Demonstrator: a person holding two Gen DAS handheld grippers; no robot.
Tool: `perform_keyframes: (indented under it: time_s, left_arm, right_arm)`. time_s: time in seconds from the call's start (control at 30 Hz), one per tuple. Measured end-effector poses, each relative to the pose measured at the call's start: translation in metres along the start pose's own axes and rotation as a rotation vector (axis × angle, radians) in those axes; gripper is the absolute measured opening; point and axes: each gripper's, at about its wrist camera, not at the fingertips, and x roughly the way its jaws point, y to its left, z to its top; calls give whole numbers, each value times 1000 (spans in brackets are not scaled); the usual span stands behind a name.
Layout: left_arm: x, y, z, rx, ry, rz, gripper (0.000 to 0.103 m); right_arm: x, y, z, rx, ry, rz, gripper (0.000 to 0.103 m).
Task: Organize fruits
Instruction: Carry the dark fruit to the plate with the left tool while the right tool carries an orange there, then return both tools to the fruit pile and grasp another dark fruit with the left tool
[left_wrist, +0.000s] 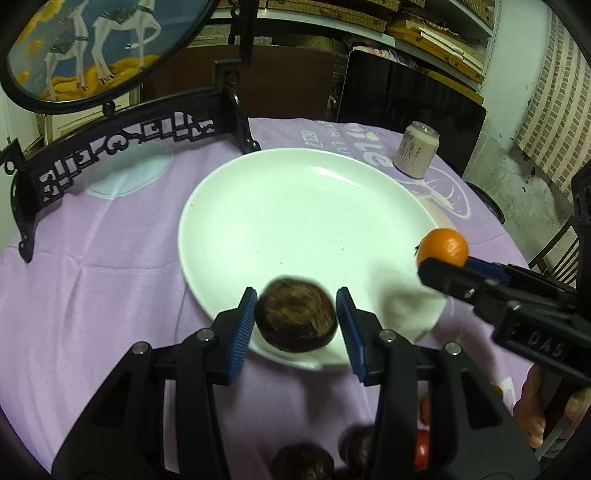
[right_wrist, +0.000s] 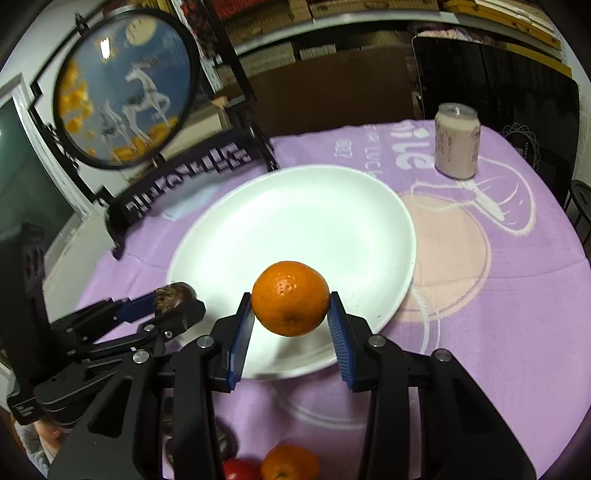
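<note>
1. The left tongs (left_wrist: 295, 314) are clamped on a dark brown fruit (left_wrist: 295, 317), held over the 6 o'clock rim of the white plate (left_wrist: 295, 206). The right tongs (right_wrist: 291, 314) grip an orange (right_wrist: 290, 297) above the same near rim in the right wrist view.
2. Risk: both fruits are round, held only at their sides by the blue pads (right_wrist: 242, 332); a slack squeeze could let one drop and roll off the plate onto the tabletop (right_wrist: 498, 295).
3. Risk: the two tongs sit near each other; converging on one spot could knock them together.
4. Room: the plate is bare, open toward 12 o'clock. A carved black stand (left_wrist: 122, 147) borders it at 10 o'clock, a can (left_wrist: 415, 149) at 1 o'clock, well apart.
5. More fruit (right_wrist: 290, 463) lies at 6 o'clock, beneath the tongs.
</note>
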Motion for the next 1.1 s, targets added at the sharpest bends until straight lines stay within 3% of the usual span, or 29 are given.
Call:
perform_keyframes:
  time_s: [0.07,0.23,0.6,0.77,0.97,1.03,1.1]
  left_arm:
    - [4,-3,-1,12,1,5,55]
    - [0,-2,-2,19,-14,2,58]
    - [-32,17,-6,-65,-50,11,59]
    - [-58,16,-40,-26,-63,57,67]
    - [-72,21,-80,-26,-22,55,68]
    - [-74,18,-87,-16,-16,51,69]
    - [-72,13,-91,2,-7,49,70]
  right_arm:
    - [5,0,-1,-18,4,-28,42]
    - [3,-1,-2,-15,-34,-33,62]
    - [-49,13,-15,-11,-102,-4,62]
    - [-77,23,-45,-23,-115,12,62]
    - [-104,10,-84,33,-125,42,64]
    - [-111,2,-94,51,-133,34,68]
    - [-115,-5,-100,70,-142,17,79]
